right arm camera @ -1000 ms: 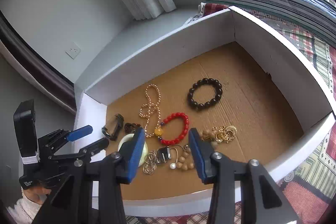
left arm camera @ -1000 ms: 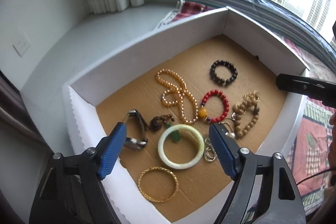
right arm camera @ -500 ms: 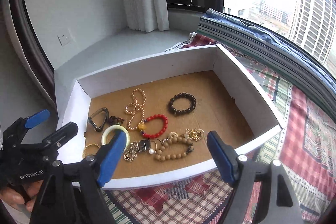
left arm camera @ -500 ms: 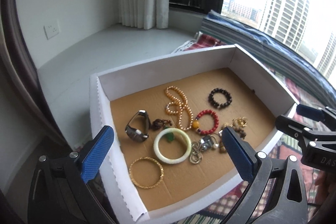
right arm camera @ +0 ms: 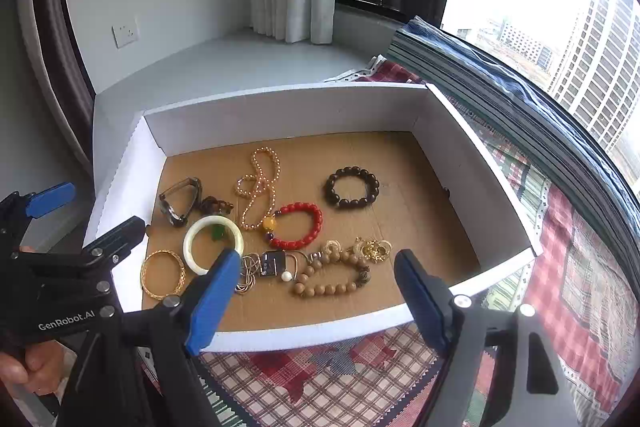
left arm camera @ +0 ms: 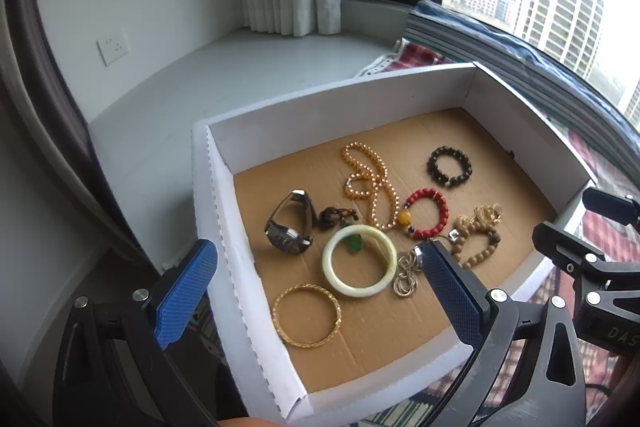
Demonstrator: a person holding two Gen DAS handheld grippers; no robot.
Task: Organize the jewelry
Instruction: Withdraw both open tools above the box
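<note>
With both grippers, left (left arm camera: 316,291) and right (right arm camera: 316,291), holding jaws wide and empty, the jewelry (right arm camera: 264,227) lies clustered at the box's (right arm camera: 280,111) nine o'clock side, so any pick should isolate one untangled piece.

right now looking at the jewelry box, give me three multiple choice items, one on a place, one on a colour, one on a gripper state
1. Where does the dark bead bracelet lie in the box?
A. apart, toward the far right
B. inside the jade bangle
C. on the watch

2. What colour is the bracelet carrying one amber bead?
A. green
B. red
C. white

3. How do the left gripper and right gripper stand?
A. both shut on jewelry
B. one shut
C. both open, holding nothing

Answers: 1 A, it touches no other piece. 2 B, its other beads are red. 3 C, blue pads stand wide apart in both wrist views.
</note>
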